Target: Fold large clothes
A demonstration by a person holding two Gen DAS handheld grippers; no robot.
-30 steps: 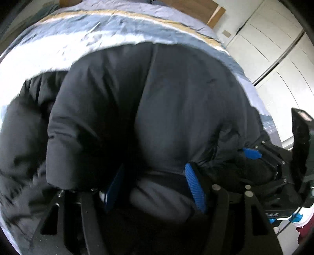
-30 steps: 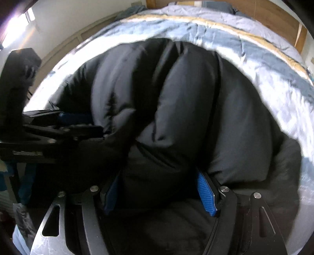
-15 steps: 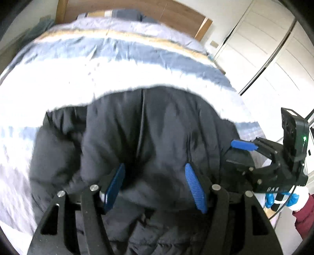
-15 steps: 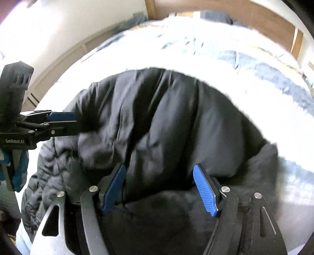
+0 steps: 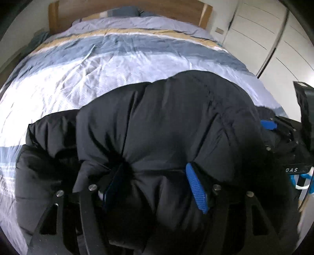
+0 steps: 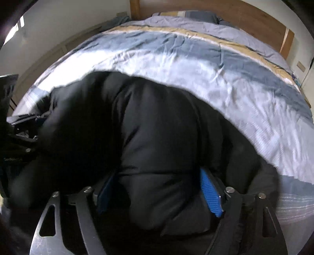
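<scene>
Easing both grips' opening jaws, left gripper [image 5: 155,188] and right gripper [image 6: 159,193], off the black puffer jacket [image 5: 166,127] still bulging between them near the bed's [image 5: 98,64] foot edge, I'd next flatten the fold.

The black puffer jacket [image 5: 166,125] slid back toward the foot of the bed, uncovering more of the striped duvet [image 5: 102,64]. Both the left claw [image 5: 155,186] and right claw [image 6: 159,194] widened, jacket padding still bulging between their pads.

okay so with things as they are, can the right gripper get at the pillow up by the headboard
Probably not as things stand. The right gripper has a thick fold of the black puffer jacket between its opening jaws, and the pillow lies across the whole striped duvet at the far end.
</scene>
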